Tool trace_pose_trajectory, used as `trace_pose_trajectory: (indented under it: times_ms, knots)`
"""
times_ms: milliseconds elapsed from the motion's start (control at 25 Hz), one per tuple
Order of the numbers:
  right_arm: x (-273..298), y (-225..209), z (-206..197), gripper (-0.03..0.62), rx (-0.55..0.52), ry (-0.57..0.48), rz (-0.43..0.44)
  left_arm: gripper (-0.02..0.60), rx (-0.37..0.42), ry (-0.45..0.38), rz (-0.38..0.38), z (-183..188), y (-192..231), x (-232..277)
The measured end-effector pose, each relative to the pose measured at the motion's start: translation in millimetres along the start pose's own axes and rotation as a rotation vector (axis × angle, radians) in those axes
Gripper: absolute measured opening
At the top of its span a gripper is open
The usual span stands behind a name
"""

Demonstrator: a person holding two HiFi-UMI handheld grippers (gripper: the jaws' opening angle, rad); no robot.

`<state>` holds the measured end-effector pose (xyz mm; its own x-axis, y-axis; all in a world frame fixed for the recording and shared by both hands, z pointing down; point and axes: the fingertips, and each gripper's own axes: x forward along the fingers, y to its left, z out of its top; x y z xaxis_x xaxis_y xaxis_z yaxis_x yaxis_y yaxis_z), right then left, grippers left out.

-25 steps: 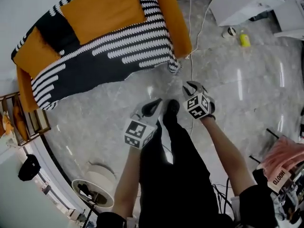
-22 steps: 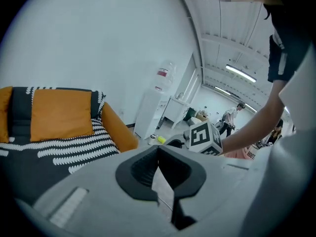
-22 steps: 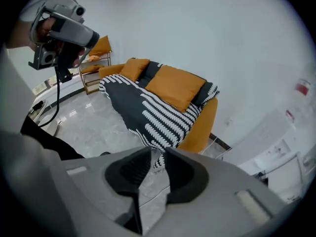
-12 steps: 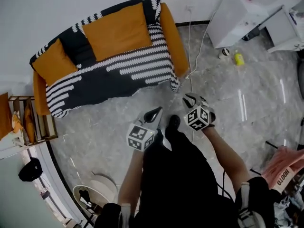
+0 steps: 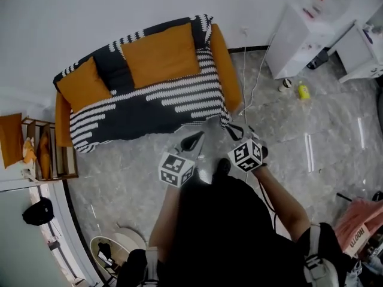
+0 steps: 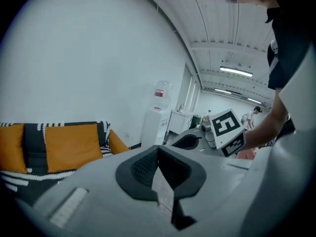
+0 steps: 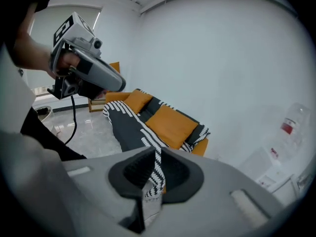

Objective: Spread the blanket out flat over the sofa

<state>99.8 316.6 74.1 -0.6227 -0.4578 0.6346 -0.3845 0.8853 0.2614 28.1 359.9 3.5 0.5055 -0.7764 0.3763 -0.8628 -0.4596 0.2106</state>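
Head view: a person stands on the grey floor [image 5: 119, 178] in front of an orange sofa [image 5: 230, 79], holding both grippers out at about waist height.
Blanket: a black blanket [image 5: 143, 109] with white stripes lies over the sofa seat and up the backrest, hanging over the front edge. One corner droops at the front corner near the right gripper.
Cushions: a large orange cushion [image 5: 160, 54] and a smaller one [image 5: 82, 84] lean against the backrest, on top of the blanket.
Left gripper: the left gripper [image 5: 194, 139] points toward the sofa, clear of the blanket. In the left gripper view its jaws meet at the tips with nothing between them; only floor shows through the slit.
Right gripper: the right gripper [image 5: 235, 132] hangs near the drooping corner, though whether it touches cannot be told from above. In the right gripper view the jaws are closing, with a thin gap left. Nothing sits between them, and the striped blanket shows far beyond.
Between grippers: they are near each other, side by side and not touching.
Surroundings: a wooden shelf [image 5: 51, 154] stands past one end of the sofa and a white cabinet [image 5: 293, 40] past the other. A yellow bottle [image 5: 304, 91] stands on the floor near the cabinet. A white cable [image 5: 250, 82] runs down beside the sofa arm.
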Motion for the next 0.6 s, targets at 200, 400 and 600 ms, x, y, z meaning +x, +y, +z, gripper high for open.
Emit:
trace_pose_trajectory:
  times_ms: [200, 400, 600]
  knots:
    - [-1.9, -11.1, 47.4, 0.025, 0.062, -0.077, -0.013, 0.011, 0.032, -0.017, 0.005, 22.9, 17.8, -1.5]
    - [0.8, -18.0, 95.2, 0.003, 0.094, -0.147, -0.007, 0.011, 0.078, -0.028, 0.004, 52.2, 37.1, -10.1]
    - [1.0, -8.8, 147.0, 0.003, 0.134, -0.244, 0.064, 0.011, 0.096, -0.067, 0.031, 76.2, 59.7, -28.9]
